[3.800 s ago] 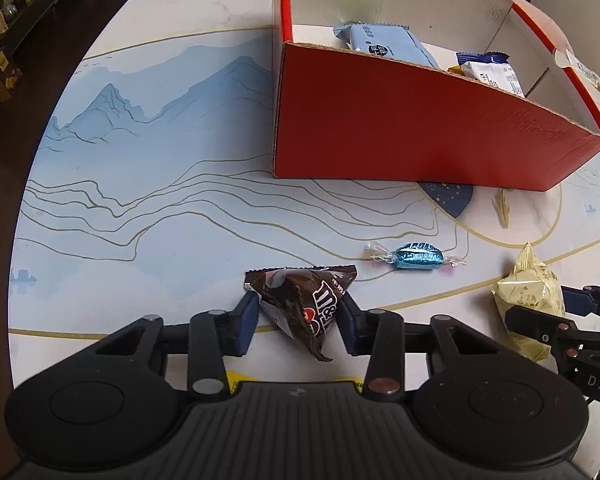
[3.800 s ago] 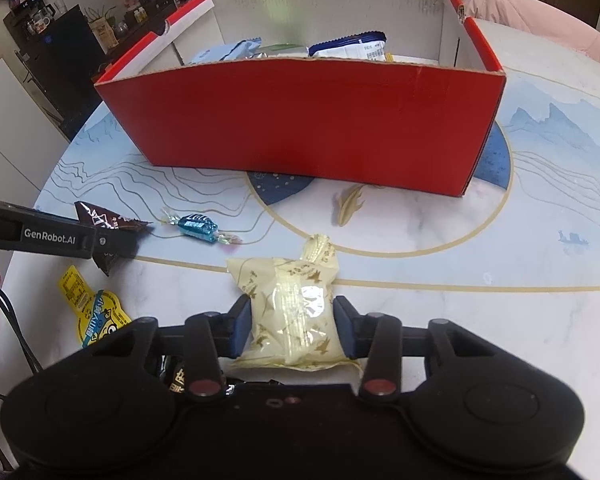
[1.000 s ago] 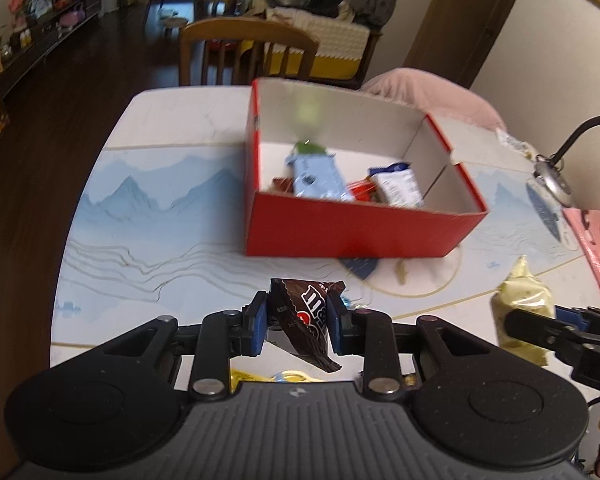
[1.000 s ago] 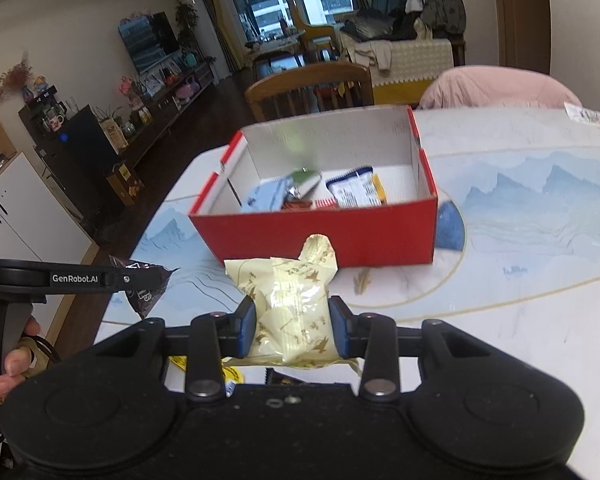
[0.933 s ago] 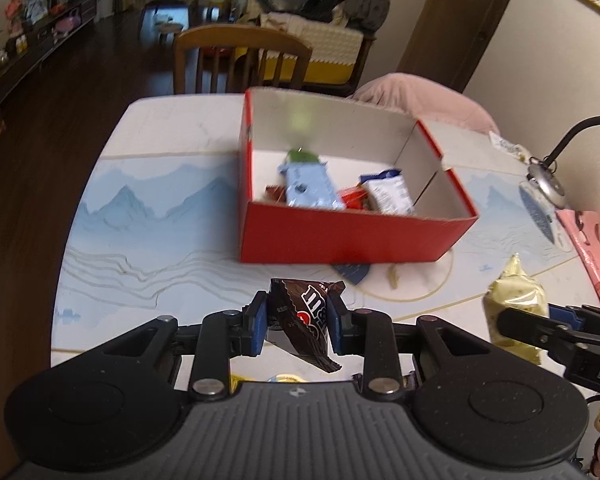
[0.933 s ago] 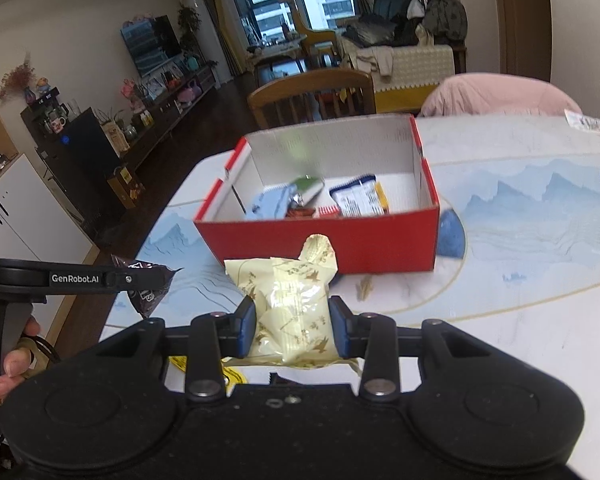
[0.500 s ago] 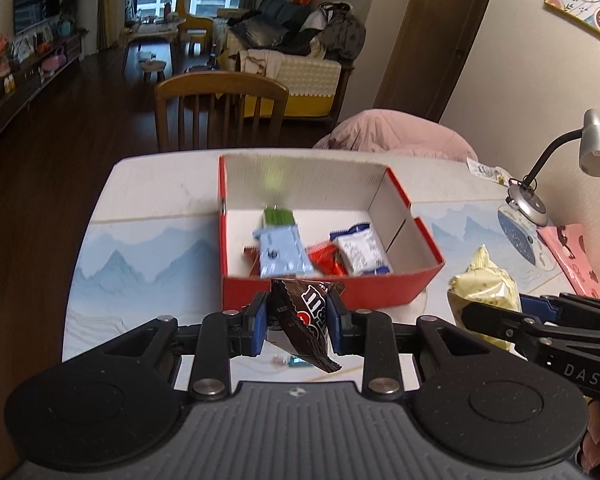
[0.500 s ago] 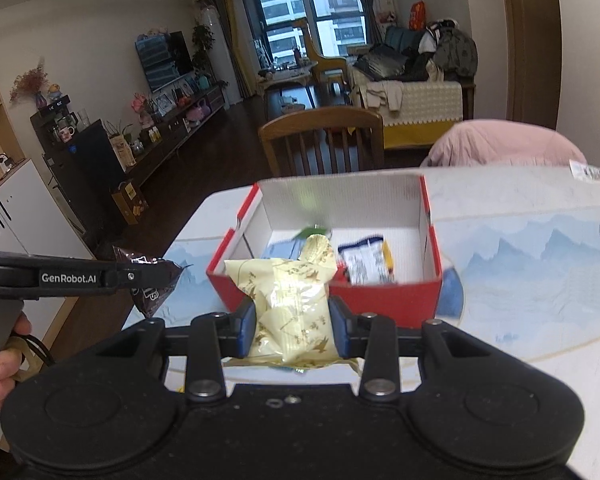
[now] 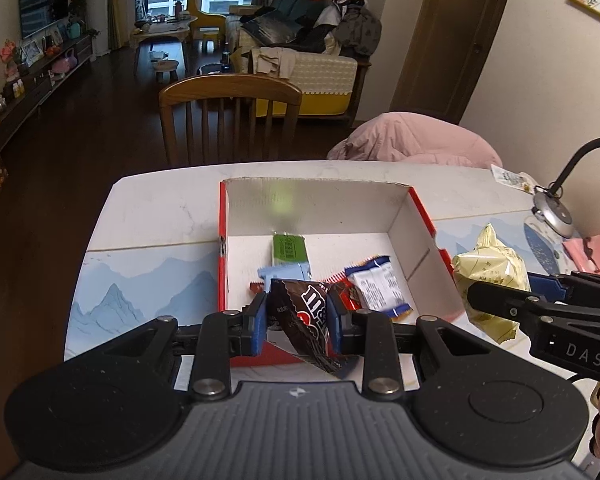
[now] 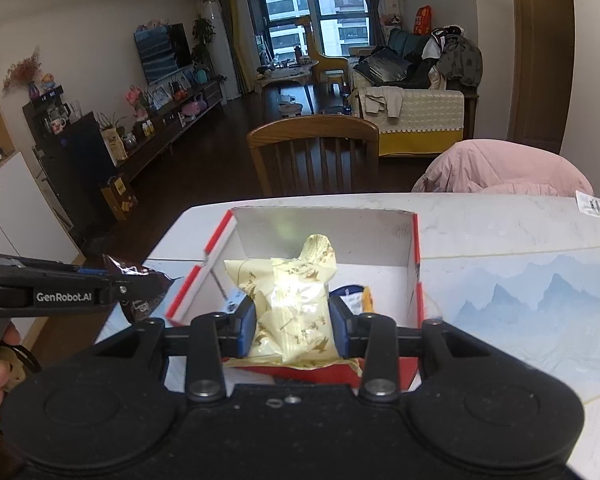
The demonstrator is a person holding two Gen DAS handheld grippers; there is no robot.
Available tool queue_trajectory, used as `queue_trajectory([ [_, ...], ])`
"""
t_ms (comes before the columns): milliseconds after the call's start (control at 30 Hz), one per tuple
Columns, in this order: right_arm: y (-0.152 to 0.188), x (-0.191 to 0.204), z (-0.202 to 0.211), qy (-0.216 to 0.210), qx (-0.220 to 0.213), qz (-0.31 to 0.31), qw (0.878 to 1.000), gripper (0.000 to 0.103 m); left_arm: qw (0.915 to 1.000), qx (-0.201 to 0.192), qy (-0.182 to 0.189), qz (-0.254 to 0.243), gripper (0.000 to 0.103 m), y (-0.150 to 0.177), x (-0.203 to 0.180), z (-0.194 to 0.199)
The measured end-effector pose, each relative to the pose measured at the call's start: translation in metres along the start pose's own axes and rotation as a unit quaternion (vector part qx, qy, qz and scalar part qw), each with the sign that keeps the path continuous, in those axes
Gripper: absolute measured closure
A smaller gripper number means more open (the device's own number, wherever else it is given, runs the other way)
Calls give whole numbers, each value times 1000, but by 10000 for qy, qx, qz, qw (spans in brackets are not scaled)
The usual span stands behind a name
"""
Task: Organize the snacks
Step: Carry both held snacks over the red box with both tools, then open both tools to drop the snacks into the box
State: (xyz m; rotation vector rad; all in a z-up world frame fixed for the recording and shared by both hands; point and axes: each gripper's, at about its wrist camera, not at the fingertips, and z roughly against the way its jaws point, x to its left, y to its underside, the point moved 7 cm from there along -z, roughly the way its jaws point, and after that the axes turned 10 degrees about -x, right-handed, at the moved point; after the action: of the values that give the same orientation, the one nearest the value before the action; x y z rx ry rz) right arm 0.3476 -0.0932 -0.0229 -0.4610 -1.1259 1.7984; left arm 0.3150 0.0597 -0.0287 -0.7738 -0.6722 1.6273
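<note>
**Two snacks held above the red box**

The dark brown M&M's chocolate packet [image 9: 306, 316] sat pinched between the blue pads of the left tool [image 9: 298, 316], whose jaws were closed tight on it, the packet hanging tilted over the near wall of the red cardboard box with white inside walls [image 9: 404, 216]. The right tool [image 10: 292, 322] had its jaws clamped on the pale yellow crinkly snack bag with gold print [image 10: 294, 304], which was held up off the bench above the near edge of that same box; seen from the left wrist, the bag [image 9: 490, 276] hung just beside the box's right wall.

Inside the box lay a green flat packet [image 9: 289, 248] toward the back, a light blue wrapper [image 9: 284, 271] in front of it, and a white and blue biscuit packet [image 9: 376, 286] to the right, with a red wrapper partly hidden between them.

The box stood on the white bench printed with blue mountains [image 9: 148, 280]. Behind the bench stood a wooden chair [image 9: 230, 120], and a pink padded jacket [image 9: 412, 144] lay heaped at the far right.
</note>
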Motion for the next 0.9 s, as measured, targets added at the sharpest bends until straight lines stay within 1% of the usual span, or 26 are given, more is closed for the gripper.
queue_trajectory([
  [167,-1,-9,-24,73,152,64,9998,66,9998,86,-156,-113,74,-12,-1,-26],
  [367,6,-23,-57,136,412,156,9989,66,9989,294,-314,-196,74,-19,-2,-62],
  [567,7,-31,-90,180,685,279,9971,66,9974,575,-375,-205,74,-21,-7,-99],
  [900,18,-47,-132,133,1158,136,9931,66,9933,954,-570,-312,74,-16,-8,-144],
])
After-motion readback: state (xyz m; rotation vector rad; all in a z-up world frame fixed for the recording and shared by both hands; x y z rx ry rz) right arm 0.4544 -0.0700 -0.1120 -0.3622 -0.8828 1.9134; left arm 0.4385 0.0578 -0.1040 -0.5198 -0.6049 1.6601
